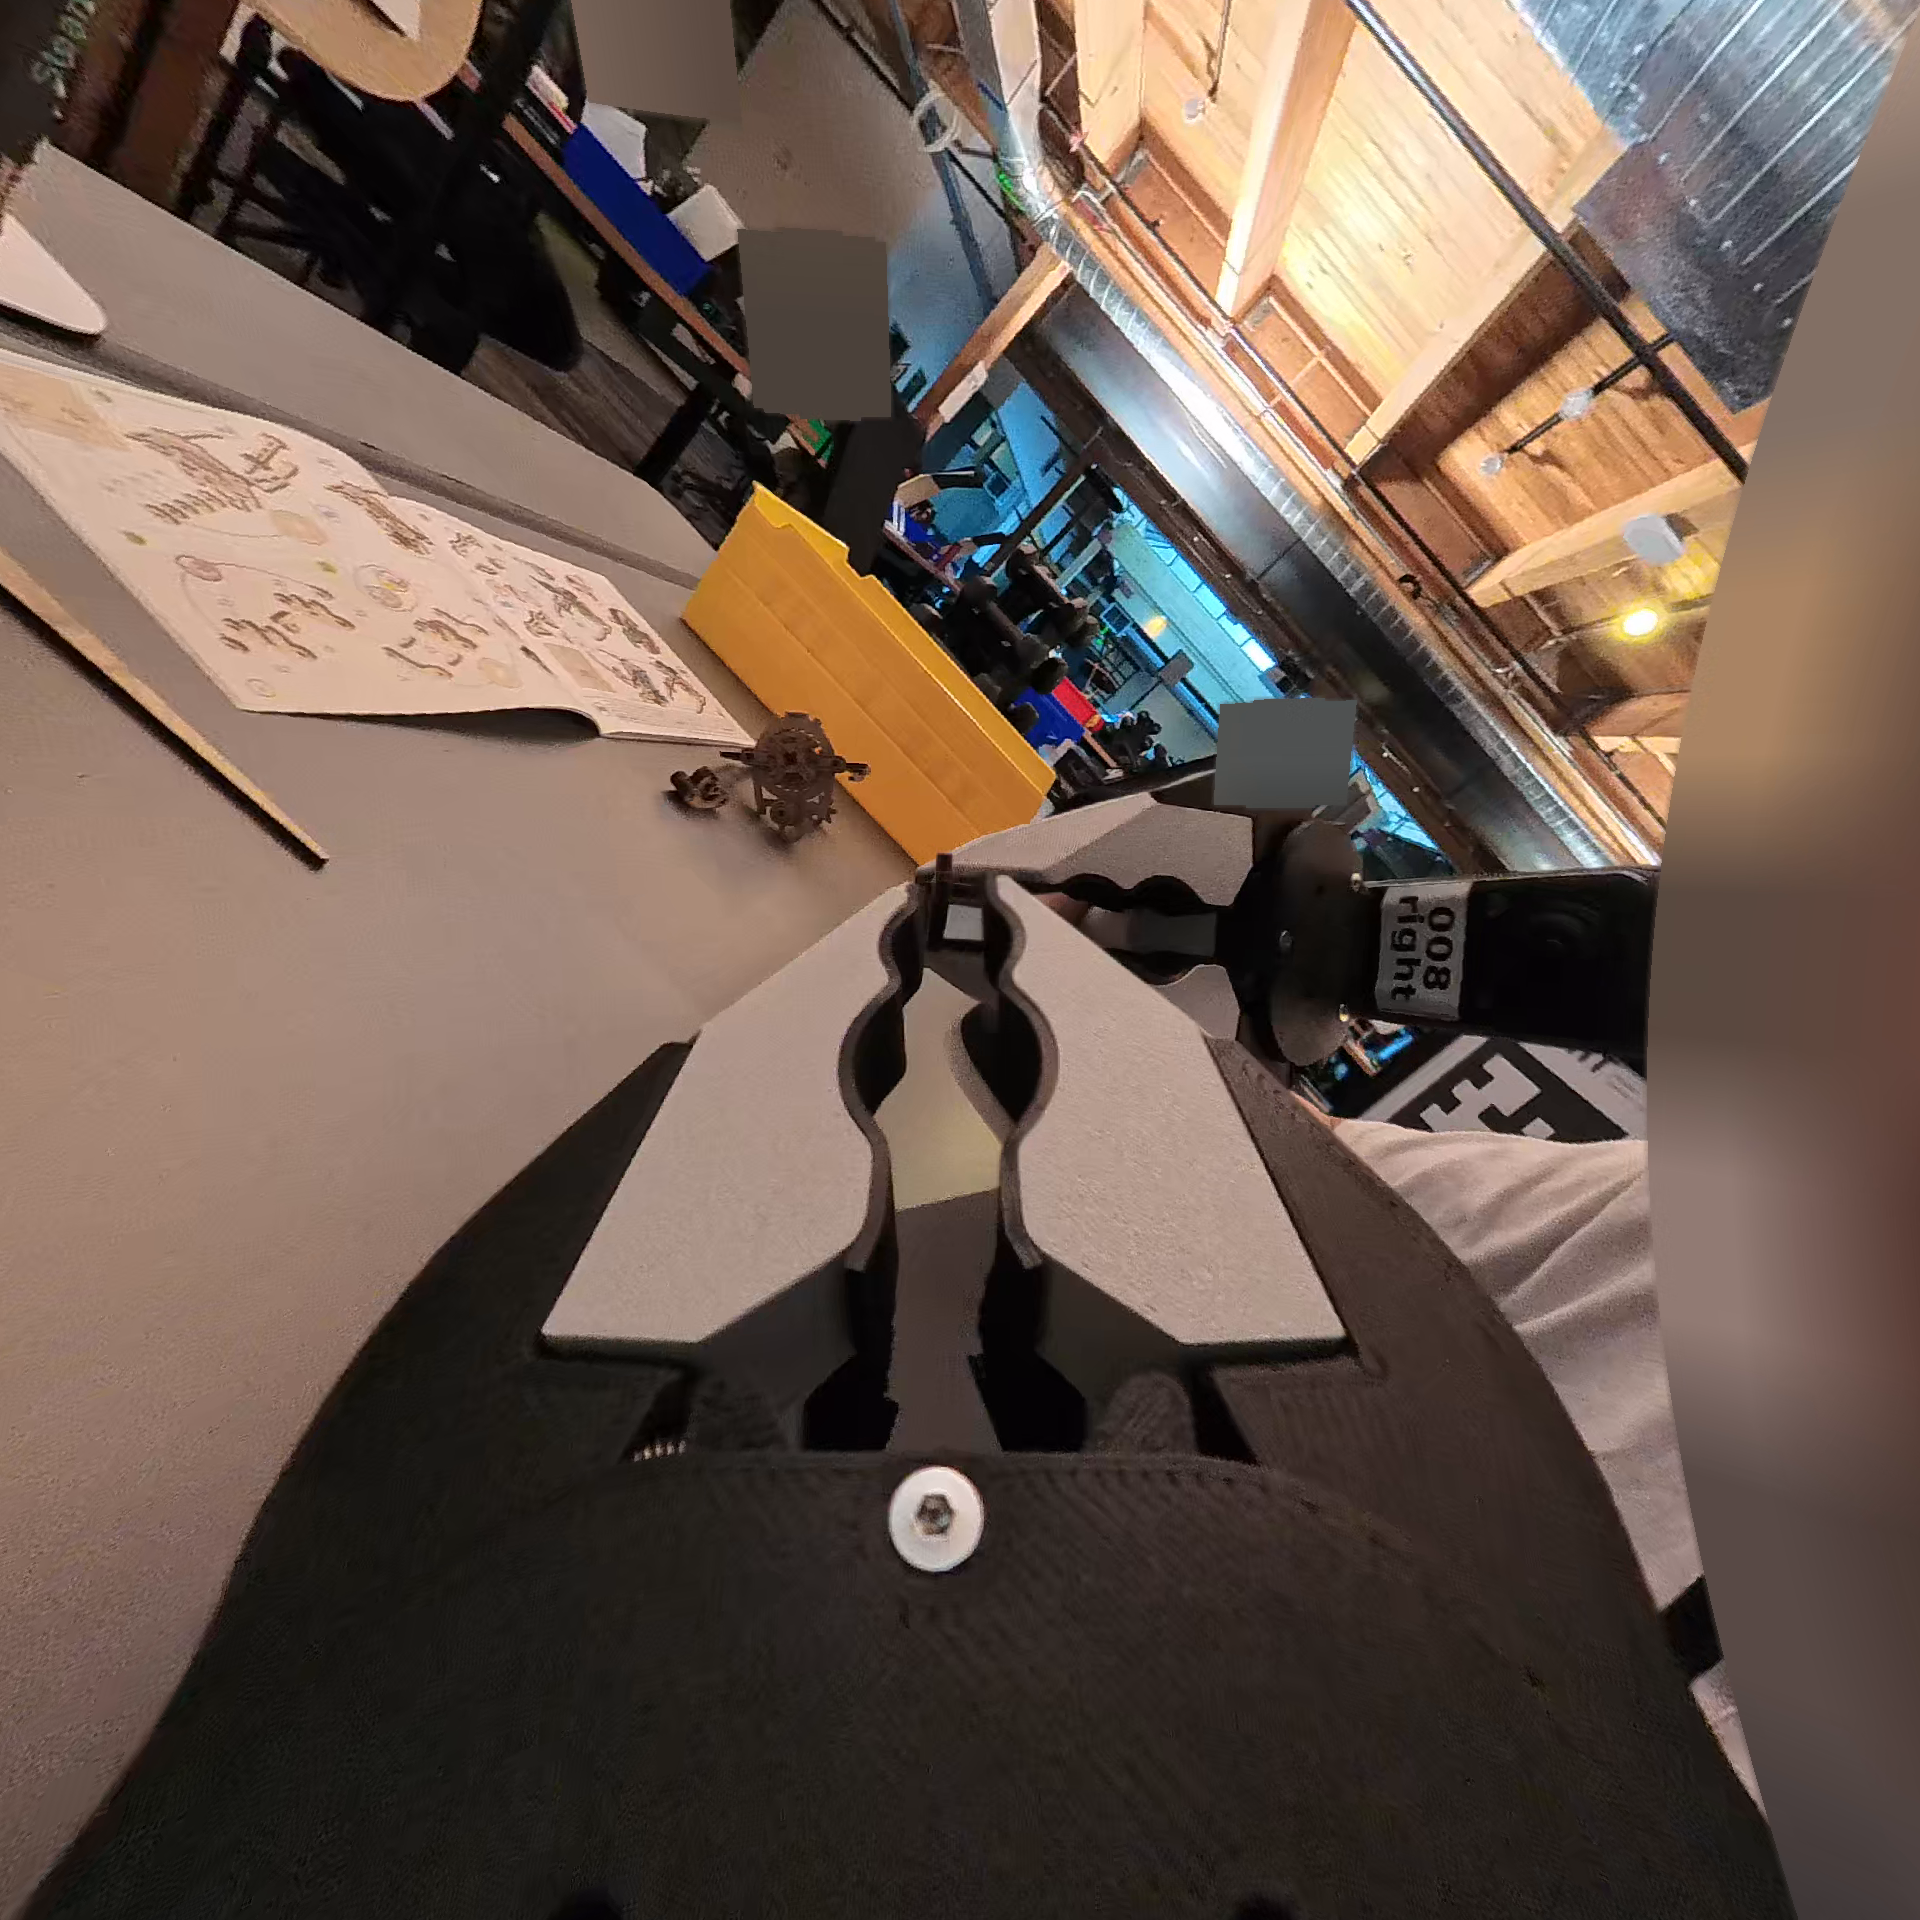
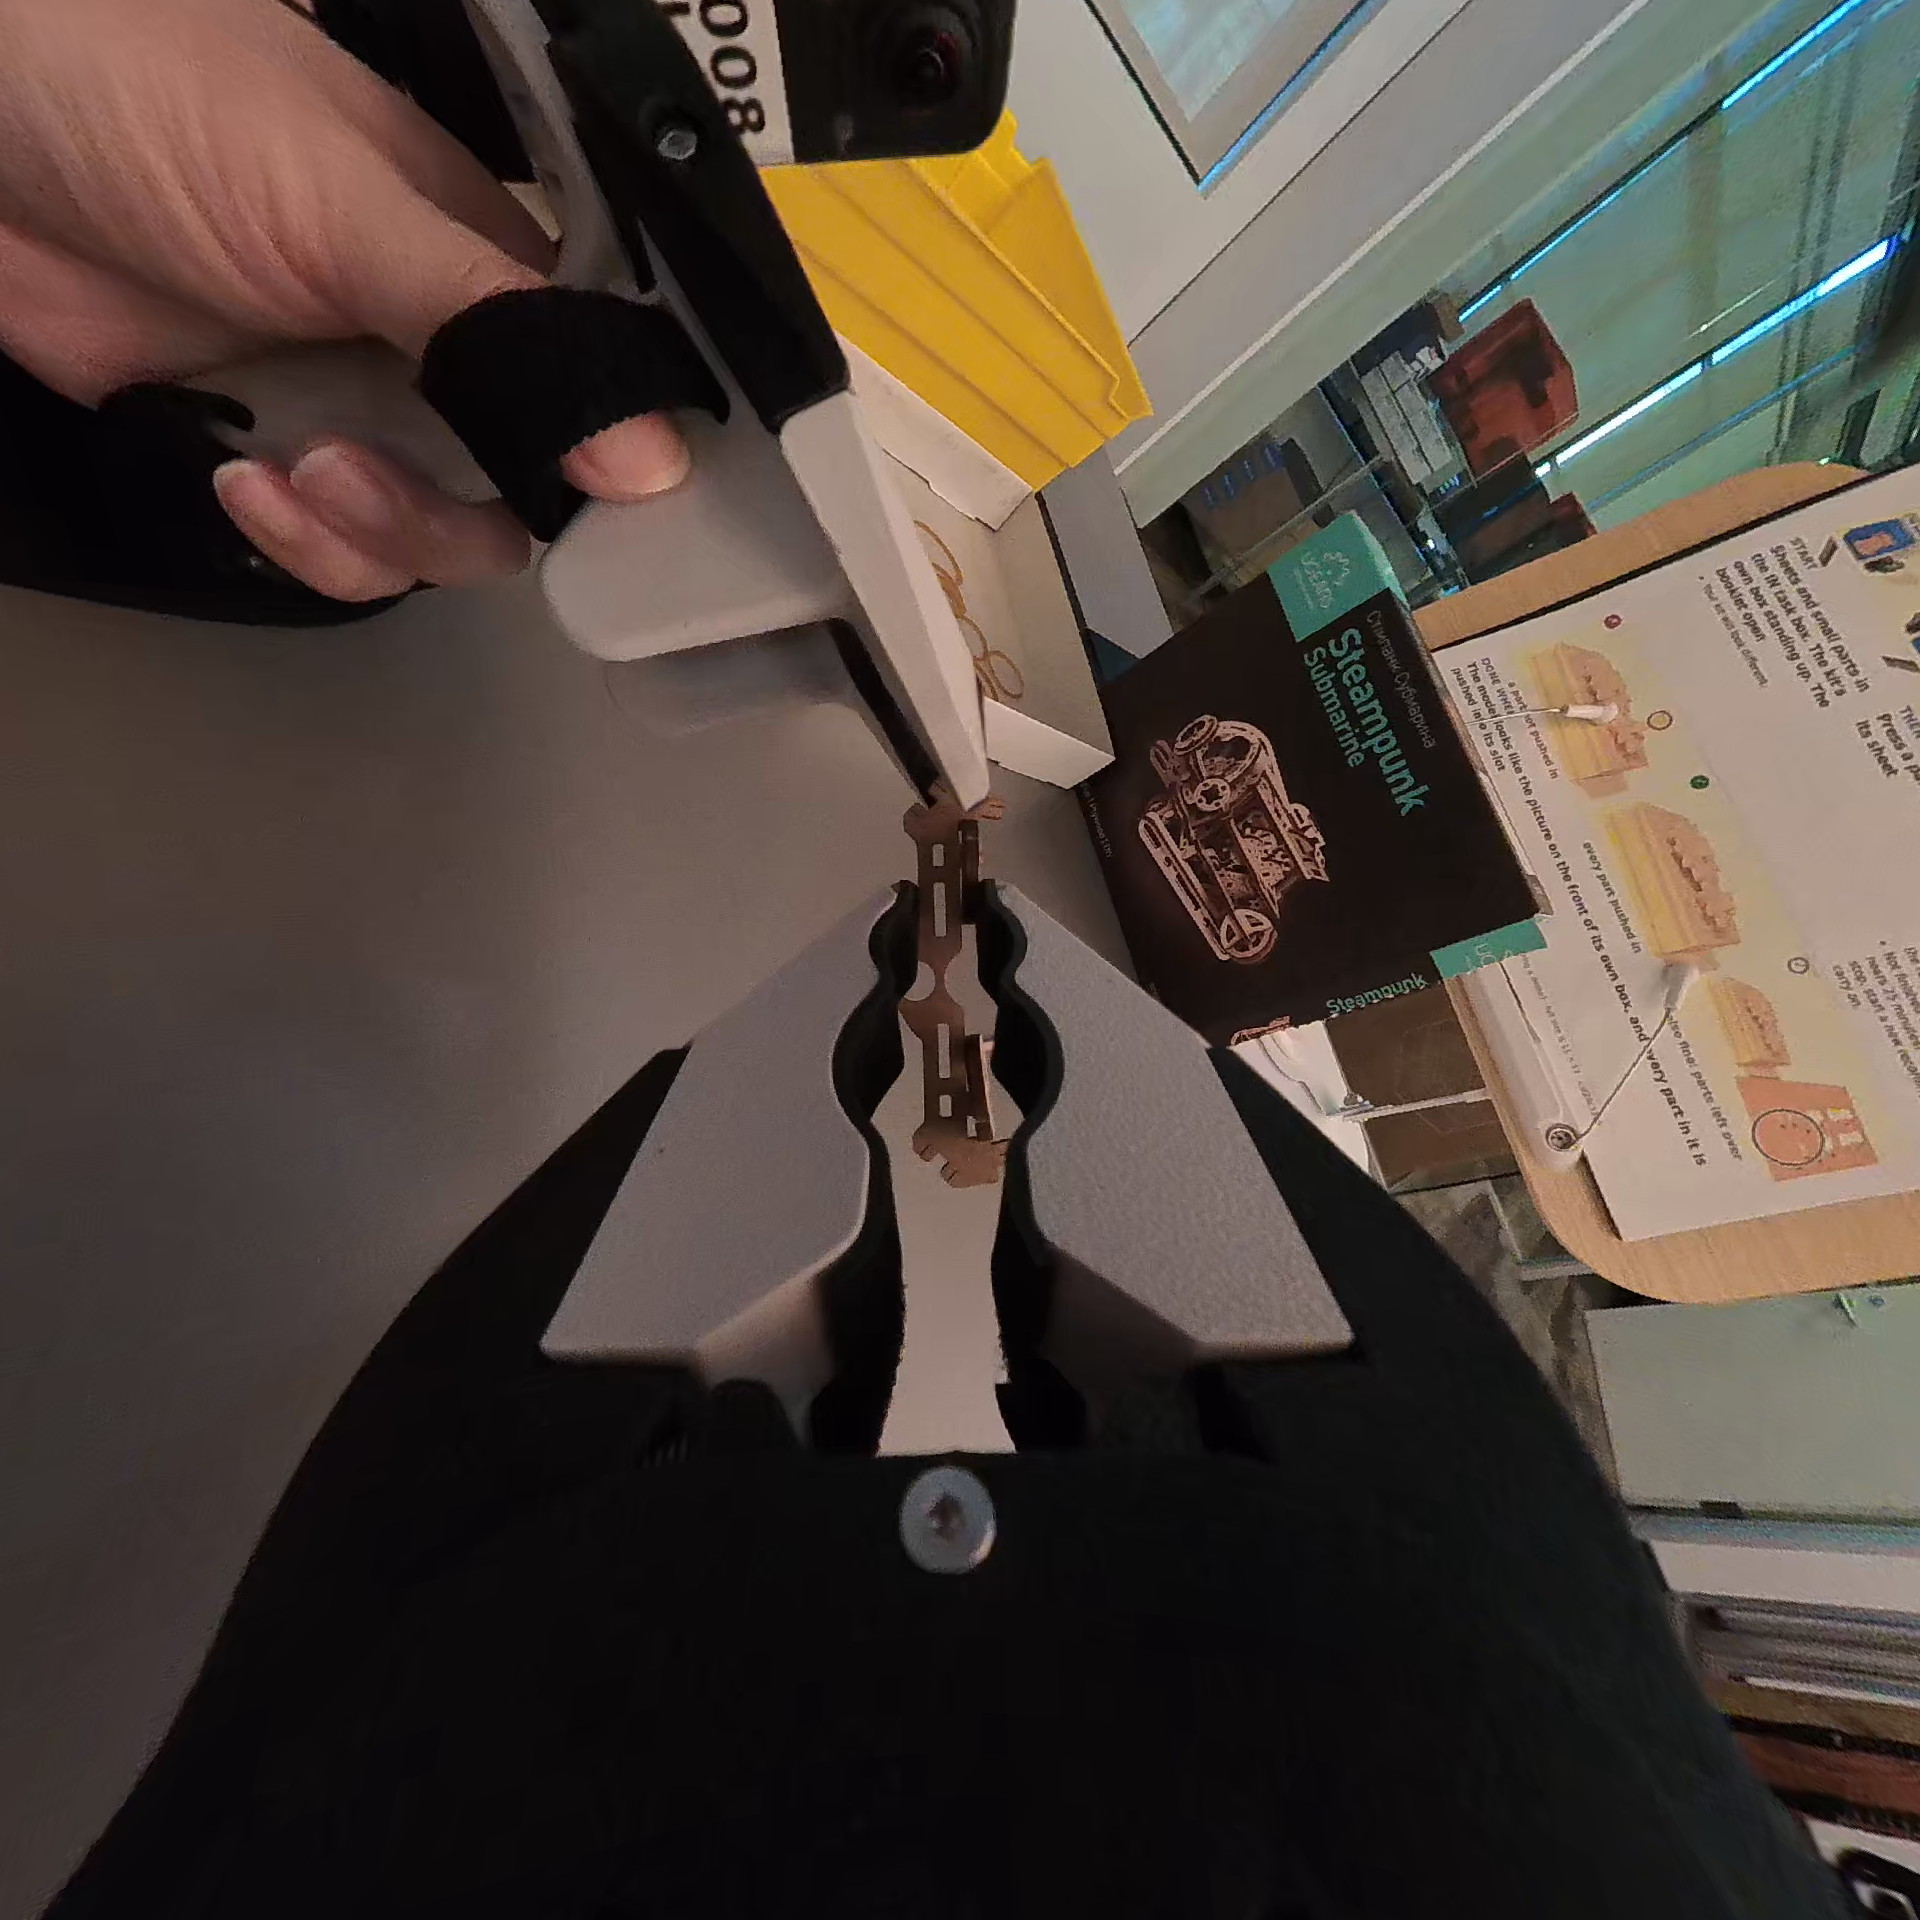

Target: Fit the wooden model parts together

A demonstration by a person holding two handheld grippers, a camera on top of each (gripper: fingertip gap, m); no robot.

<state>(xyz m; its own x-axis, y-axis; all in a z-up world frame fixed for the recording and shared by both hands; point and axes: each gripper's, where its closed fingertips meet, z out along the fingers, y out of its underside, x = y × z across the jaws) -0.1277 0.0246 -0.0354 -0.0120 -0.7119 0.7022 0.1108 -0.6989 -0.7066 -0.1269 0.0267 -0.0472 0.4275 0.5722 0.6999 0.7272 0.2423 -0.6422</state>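
In the right wrist view my right gripper (image 2: 940, 894) is shut on a flat slotted wooden strip (image 2: 940, 997) that stands lengthwise between its jaws, its top end sticking out past the tips. My left gripper (image 2: 951, 795) comes in from the upper left, held by a hand (image 2: 260, 260). Its tips are pinched on a small wooden part (image 2: 987, 808) right at the strip's top end. In the left wrist view my left gripper (image 1: 951, 896) is closed on that small dark part (image 1: 941, 881), with the right gripper (image 1: 1039, 883) meeting it from the right. Both are held above the grey table (image 1: 312, 1039).
A wooden gear sub-assembly (image 1: 795, 774) and a small loose part (image 1: 698, 790) lie on the table beside a yellow bin (image 1: 873, 675). An open instruction booklet (image 1: 364, 582) and a thin wooden sheet (image 1: 156, 707) lie to the left. The dark kit box (image 2: 1299, 821) and an instruction board (image 2: 1714, 883) stand to the right. The grippers are tip to tip, or close to it.
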